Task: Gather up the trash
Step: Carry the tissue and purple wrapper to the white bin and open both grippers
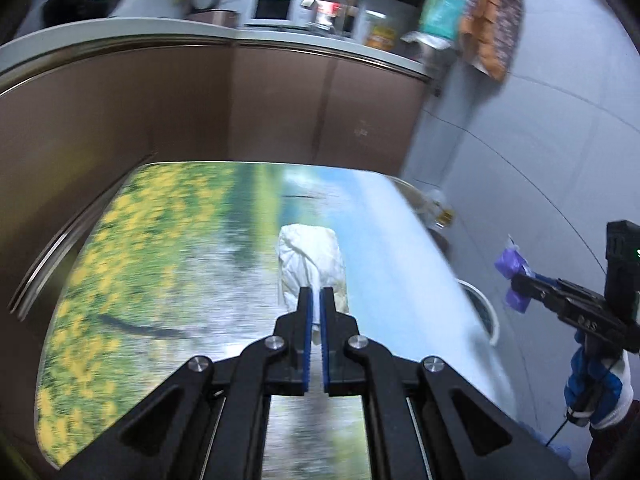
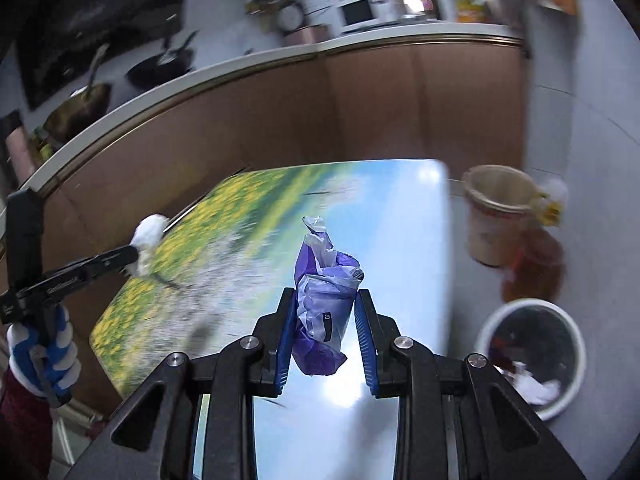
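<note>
My left gripper (image 1: 316, 294) is shut on a crumpled white tissue (image 1: 312, 264), held above the table with the meadow picture (image 1: 160, 260). My right gripper (image 2: 325, 300) is shut on a crumpled purple and white wrapper (image 2: 322, 300), above the table's blue right part (image 2: 400, 240). In the left wrist view the right gripper (image 1: 520, 284) shows at the right edge with the purple wrapper (image 1: 510, 268). The right wrist view shows the left gripper (image 2: 138, 256) at the left with the white tissue (image 2: 148, 240). A white trash bin (image 2: 532, 356) stands on the floor right of the table, with white scraps inside.
A beige bucket (image 2: 494, 216) and an amber bottle (image 2: 536, 264) stand on the floor beyond the bin. Brown cabinet fronts (image 1: 280, 104) under a cluttered counter close off the far side. Pans (image 2: 160, 66) sit on the stove at left. Grey floor tiles (image 1: 540, 140) lie to the right.
</note>
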A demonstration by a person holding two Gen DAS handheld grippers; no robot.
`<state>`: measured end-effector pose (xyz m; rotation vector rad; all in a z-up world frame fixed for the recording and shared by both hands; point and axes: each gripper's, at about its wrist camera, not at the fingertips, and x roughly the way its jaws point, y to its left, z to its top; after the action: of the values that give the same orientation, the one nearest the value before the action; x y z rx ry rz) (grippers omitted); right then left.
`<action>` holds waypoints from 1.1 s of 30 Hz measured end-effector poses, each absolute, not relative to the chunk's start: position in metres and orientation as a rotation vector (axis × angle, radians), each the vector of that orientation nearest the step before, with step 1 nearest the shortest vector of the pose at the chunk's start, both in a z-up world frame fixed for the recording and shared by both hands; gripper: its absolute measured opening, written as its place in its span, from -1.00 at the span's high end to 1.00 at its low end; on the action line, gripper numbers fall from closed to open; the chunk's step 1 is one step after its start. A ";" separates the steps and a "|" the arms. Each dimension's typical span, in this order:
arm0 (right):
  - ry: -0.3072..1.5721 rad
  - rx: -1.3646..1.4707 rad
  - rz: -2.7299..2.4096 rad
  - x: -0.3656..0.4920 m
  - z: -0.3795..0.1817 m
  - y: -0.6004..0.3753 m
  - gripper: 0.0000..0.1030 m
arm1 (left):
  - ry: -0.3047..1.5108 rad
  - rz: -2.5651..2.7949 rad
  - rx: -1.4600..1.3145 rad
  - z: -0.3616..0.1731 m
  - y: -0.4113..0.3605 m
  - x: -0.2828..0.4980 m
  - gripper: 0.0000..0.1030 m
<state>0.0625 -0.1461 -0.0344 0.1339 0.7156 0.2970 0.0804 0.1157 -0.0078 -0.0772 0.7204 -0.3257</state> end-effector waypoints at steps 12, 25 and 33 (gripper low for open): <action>0.759 0.237 -0.036 0.061 -0.089 -0.293 0.44 | 0.854 -0.610 0.100 -0.039 -0.100 0.122 0.94; 0.875 0.329 -0.210 0.100 -0.180 -0.379 0.43 | 1.025 -0.718 0.189 -0.113 -0.274 0.192 0.93; 0.922 0.305 -0.269 0.128 -0.212 -0.398 0.37 | 1.119 -0.757 0.114 -0.148 -0.305 0.227 0.89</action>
<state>0.1281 -0.3981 -0.2122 0.3047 0.9220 -0.2694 0.2272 -0.3050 -0.1476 0.1140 1.1191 -0.7574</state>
